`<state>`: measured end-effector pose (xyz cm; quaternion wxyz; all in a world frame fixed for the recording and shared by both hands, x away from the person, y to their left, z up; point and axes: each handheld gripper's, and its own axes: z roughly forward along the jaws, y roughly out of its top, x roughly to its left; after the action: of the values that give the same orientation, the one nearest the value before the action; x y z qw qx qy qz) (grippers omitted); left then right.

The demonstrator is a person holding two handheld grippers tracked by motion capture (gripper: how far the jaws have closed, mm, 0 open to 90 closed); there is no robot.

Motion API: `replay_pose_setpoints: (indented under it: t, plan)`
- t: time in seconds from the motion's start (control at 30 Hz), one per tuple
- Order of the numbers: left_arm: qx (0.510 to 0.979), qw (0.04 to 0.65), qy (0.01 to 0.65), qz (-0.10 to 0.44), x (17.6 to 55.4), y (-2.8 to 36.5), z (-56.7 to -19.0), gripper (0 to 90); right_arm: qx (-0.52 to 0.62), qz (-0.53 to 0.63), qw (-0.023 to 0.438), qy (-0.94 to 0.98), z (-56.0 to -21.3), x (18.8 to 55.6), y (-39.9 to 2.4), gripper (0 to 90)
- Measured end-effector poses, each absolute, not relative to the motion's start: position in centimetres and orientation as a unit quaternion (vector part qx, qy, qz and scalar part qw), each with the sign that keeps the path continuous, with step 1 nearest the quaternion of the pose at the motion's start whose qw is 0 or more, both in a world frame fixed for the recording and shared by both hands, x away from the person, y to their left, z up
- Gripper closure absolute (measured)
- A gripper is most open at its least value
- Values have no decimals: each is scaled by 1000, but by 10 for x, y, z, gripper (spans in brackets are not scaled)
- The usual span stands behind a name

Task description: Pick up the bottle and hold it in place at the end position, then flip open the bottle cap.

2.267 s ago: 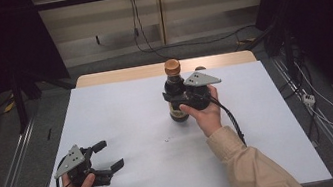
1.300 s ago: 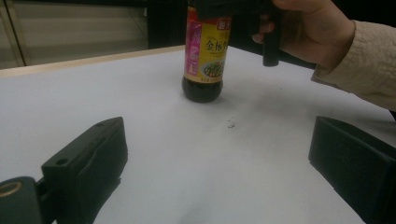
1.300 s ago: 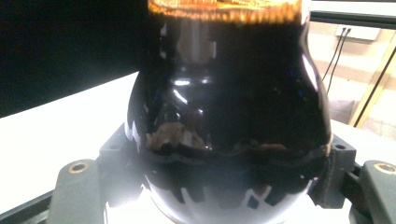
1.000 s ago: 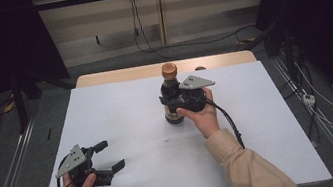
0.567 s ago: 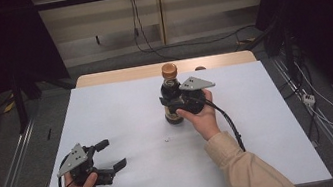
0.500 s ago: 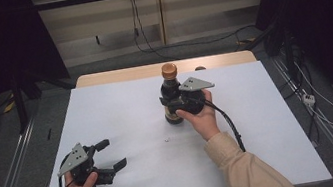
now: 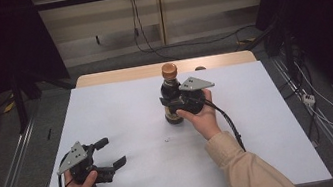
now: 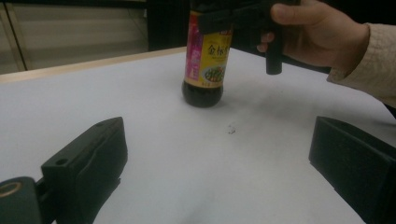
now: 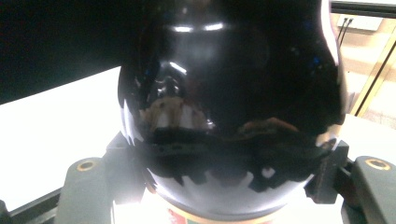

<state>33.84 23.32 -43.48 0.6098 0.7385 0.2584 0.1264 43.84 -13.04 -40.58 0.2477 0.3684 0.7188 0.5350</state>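
1. We see the left gripper (image 7: 101, 157), a black two-jaw tool with a grey three-cornered plate on top, held in the person's left hand (image 7: 78, 184) low over the near left part of the white table top (image 7: 121, 110). Its jaws are spread wide with nothing between them.
2. In the left gripper view, bare white surface lies between those jaws, and a small dark speck (image 8: 230, 129) sits on the table ahead of them.
3. Farther ahead of the left gripper, to its right, stands the dark glass sauce bottle (image 7: 171, 95) with an orange-brown cap and a pink-and-yellow label, upright, its base on the table.
4. The right gripper (image 7: 172, 103), held in the person's right hand (image 7: 204, 118), has its jaws pressed against either side of the bottle's body, gripping it below the shoulder.
5. In the right gripper view, the glossy black bottle (image 9: 233, 107) sits squarely between the two jaws, touching both.
6. A beige sleeve (image 7: 248, 171) covers the right forearm, trailing back from the right gripper.
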Motion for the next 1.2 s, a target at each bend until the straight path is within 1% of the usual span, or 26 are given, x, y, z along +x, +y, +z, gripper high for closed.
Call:
replay_pose_setpoints:
  t: [0.23, 0.27, 0.47, 0.7, 0.87, 1.03, 1.2]
  plan:
    - [729, 614, 271, 138, 344, 229, -421, 31, 369, 537, 241, 720, -406, 439, -131, 305]
    - [727, 614, 277, 130, 346, 226, -418, 29, 369, 536, 240, 720, -406, 439, -131, 305]
    - [742, 593, 286, 127, 352, 215, -414, 39, 368, 538, 239, 720, -407, 440, -132, 304]
    - [739, 591, 301, 122, 360, 207, -404, 41, 367, 537, 238, 721, -407, 440, -132, 305]
    - [748, 579, 300, 120, 364, 200, -400, 49, 366, 540, 237, 720, -407, 440, -132, 305]
    - [750, 580, 297, 114, 369, 193, -396, 51, 366, 540, 236, 720, -408, 440, -132, 304]
    - [751, 580, 294, 112, 372, 188, -393, 72, 367, 541, 234, 720, -408, 440, -133, 303]
